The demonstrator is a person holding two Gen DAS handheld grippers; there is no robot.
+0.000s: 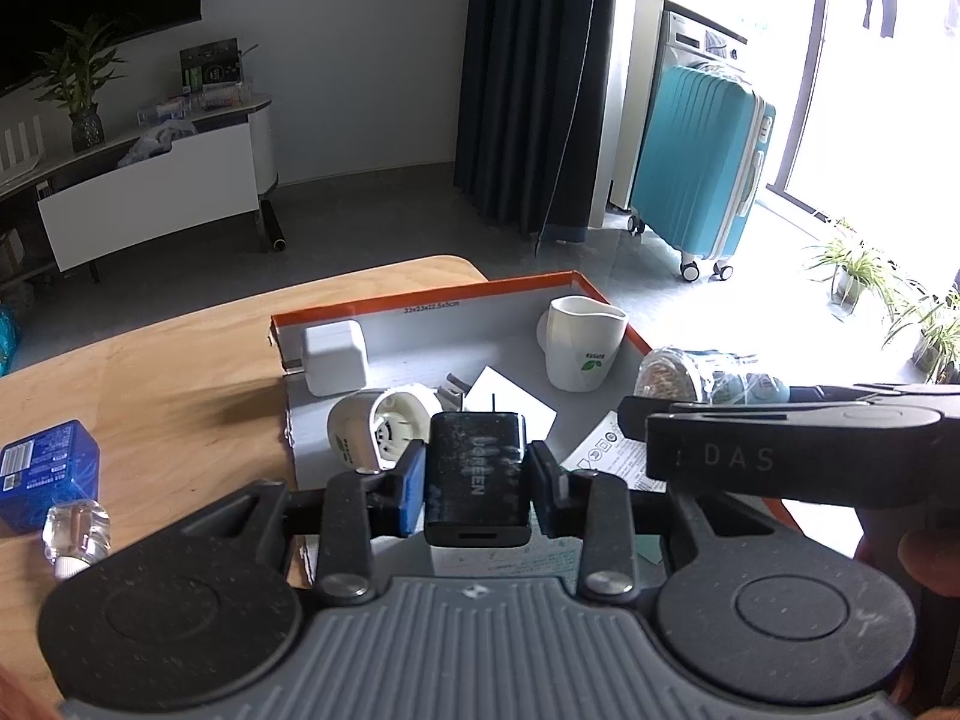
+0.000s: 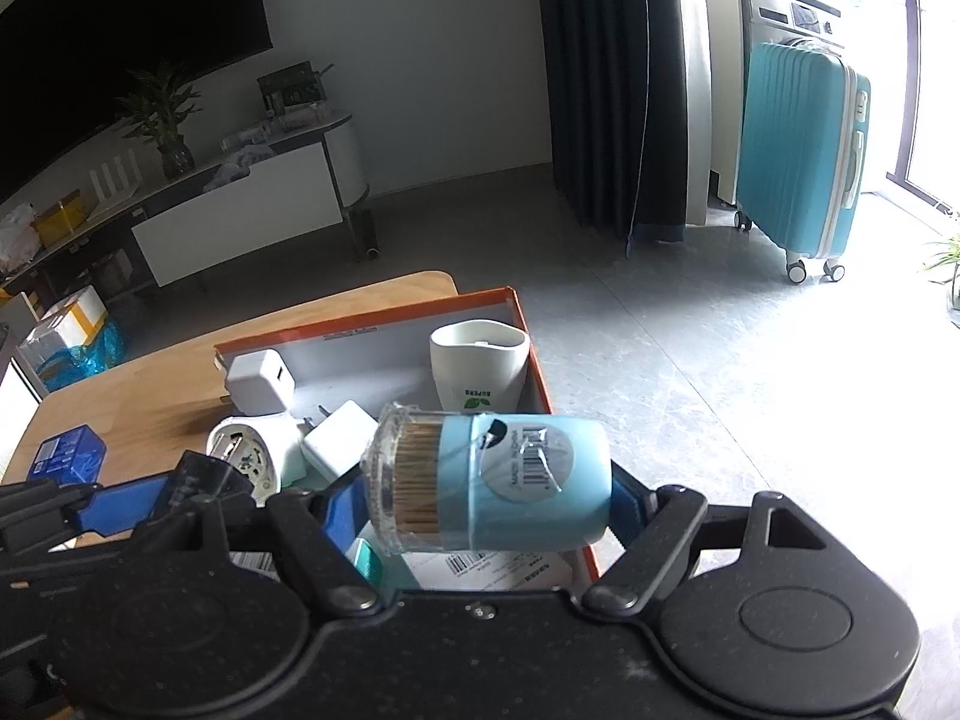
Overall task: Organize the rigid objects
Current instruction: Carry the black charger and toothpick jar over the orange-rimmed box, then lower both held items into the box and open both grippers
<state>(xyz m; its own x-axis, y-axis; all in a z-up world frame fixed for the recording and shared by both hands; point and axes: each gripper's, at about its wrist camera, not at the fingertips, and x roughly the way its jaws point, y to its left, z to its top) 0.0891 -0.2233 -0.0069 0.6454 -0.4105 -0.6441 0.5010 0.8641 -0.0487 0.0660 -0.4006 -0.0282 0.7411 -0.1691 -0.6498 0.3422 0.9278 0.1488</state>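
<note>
While both grippers hang over it, the wooden table (image 1: pixel 180 372) carries an orange-rimmed box (image 1: pixel 420 291) at its far corner, the landmark for everything else. Inside the box, a white cup (image 1: pixel 581 348) stands upright against the far right wall, a white adapter (image 1: pixel 333 360) leans in the far left corner, a round white plug (image 1: pixel 372 426) lies near the left wall, and a flat white charger (image 2: pixel 339 438) rests between plug and cup. Printed paper (image 1: pixel 606 456) covers the near floor of the box. Left of the box, on bare wood, sit a blue carton (image 1: pixel 45 474) and a small clear bottle (image 1: pixel 75 531).

The step in hand appears to be delivery: two items are being carried in together, neither yet set down. The right gripper (image 2: pixel 489 495) grips a toothpick jar (image 2: pixel 486 480) lying sideways, its clear lid pointing left, jaws spread wide around the pale blue body, above the near right part of the box. The left gripper (image 1: pixel 477 480) clamps a black charger (image 1: pixel 477 474) narrowly between blue pads, prongs pointing away, over the near middle of the box.

Both tools tilt downward toward the box floor, side by side and close. The next move likely calls for lowering each item onto a free patch of paper, clear of the plug and flat charger, then releasing one at a time so the crowded tools do not collide.
</note>
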